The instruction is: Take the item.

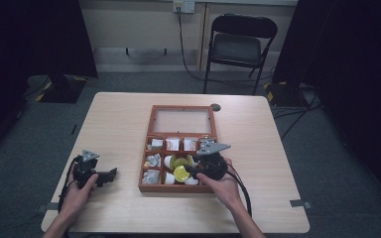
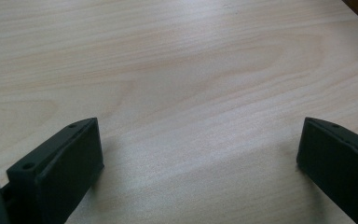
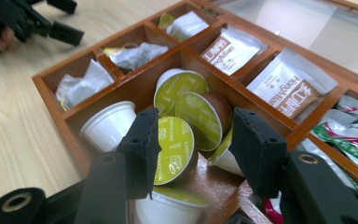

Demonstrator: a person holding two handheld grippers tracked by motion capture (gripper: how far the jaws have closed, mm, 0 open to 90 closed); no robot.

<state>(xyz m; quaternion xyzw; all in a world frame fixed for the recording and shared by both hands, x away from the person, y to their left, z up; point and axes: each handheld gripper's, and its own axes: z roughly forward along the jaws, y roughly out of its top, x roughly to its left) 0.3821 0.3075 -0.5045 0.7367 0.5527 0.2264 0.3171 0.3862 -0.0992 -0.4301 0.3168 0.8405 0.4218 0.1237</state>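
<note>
A wooden compartment box (image 1: 142, 173) lies on the table with its glass lid (image 1: 182, 120) folded back. Its middle cell holds several coffee capsules. My right gripper (image 3: 198, 144) reaches into that cell, open, its jaws either side of a green-lidded capsule (image 3: 173, 149) that leans on the left jaw. A second capsule (image 3: 221, 156) lies by the right jaw. From above, the right gripper (image 1: 191, 171) sits over the box's front right part. My left gripper (image 1: 110, 174) rests open on bare wood left of the box; the left gripper (image 2: 198, 154) has nothing between its jaws.
Other cells hold silver sachets (image 3: 79, 86), printed tea packets (image 3: 284, 88) and a white capsule (image 3: 109, 123). The box wall (image 3: 51, 93) stands between the two grippers. The left gripper (image 3: 67, 18) appears far off. A folding chair (image 1: 240, 44) stands beyond the table.
</note>
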